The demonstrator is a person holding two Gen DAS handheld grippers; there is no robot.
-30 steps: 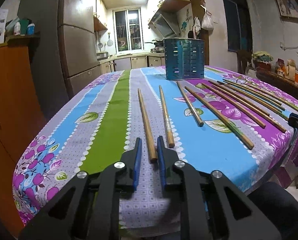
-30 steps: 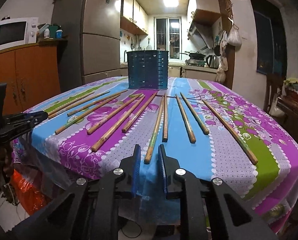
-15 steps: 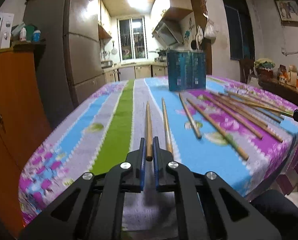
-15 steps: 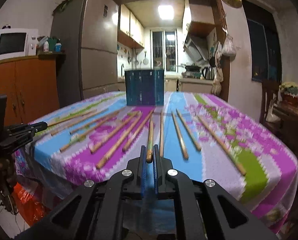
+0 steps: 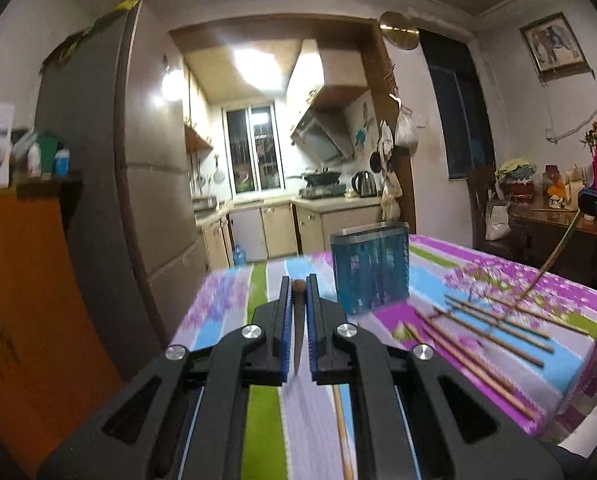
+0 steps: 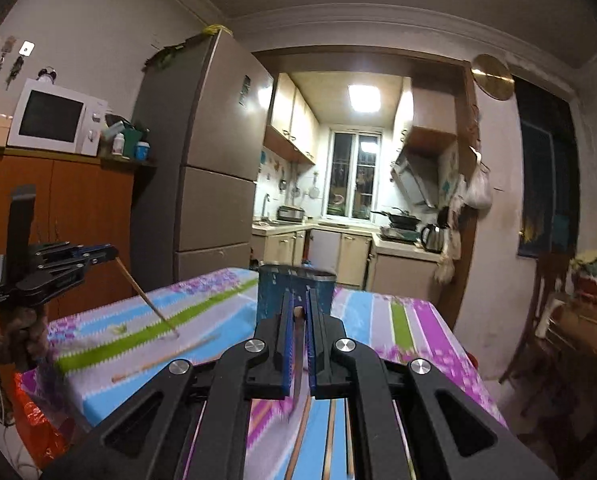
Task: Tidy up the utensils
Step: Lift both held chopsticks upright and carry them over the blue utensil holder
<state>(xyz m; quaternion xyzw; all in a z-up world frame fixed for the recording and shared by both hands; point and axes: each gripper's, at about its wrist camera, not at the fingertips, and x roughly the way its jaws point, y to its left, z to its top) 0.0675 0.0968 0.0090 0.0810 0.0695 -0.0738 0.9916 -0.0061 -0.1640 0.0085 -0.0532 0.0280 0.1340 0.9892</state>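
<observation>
The left gripper (image 5: 297,286) had its jaws clamped on one wooden chopstick (image 5: 297,320), held above the desk (image 5: 570,304) and hanging down toward it. The right gripper (image 6: 298,312) gripped a second chopstick (image 6: 297,344) likewise (both blurred). The blue utensil holder (image 5: 369,270) stood upright on the striped cloth, with loose chopsticks (image 5: 494,336) lying beside it.

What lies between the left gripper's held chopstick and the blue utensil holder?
In the left wrist view, only bare striped tablecloth separates the left gripper, shut on its chopstick, from the blue utensil holder.
</observation>
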